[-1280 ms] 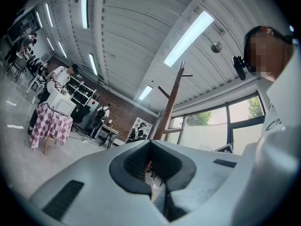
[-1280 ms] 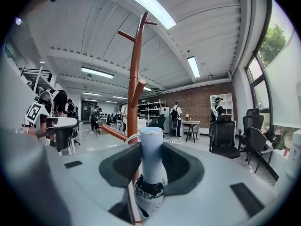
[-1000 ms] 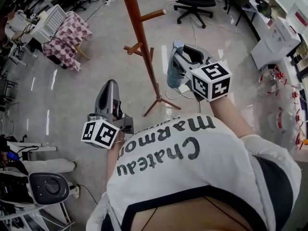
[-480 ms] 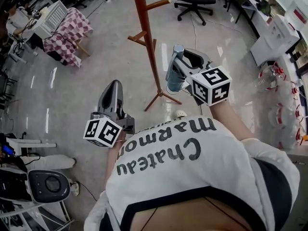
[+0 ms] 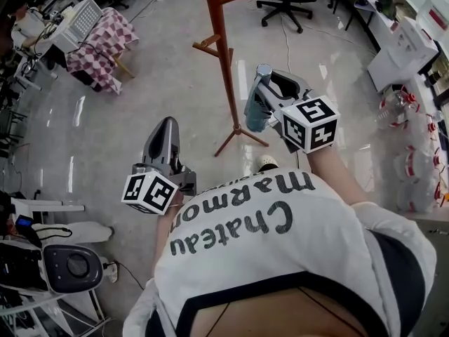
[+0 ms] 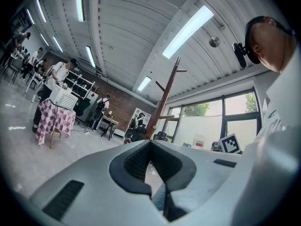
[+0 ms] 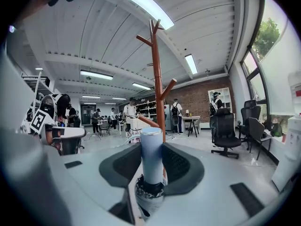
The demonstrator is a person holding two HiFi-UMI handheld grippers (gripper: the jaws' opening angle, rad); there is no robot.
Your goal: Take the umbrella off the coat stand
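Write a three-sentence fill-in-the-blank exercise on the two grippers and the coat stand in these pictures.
1. The right gripper is shut on the handle of a folded ____.
2. The left gripper holds ____.
3. The coat stand rests on the ____, with nothing hanging on its visible pegs.

Missing words: umbrella; nothing; floor.

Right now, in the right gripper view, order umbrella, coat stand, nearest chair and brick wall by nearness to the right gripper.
1. Umbrella, clamped between the fingers.
2. Coat stand, just ahead, centre.
3. Chair, farther off, right.
4. Brick wall, far back.
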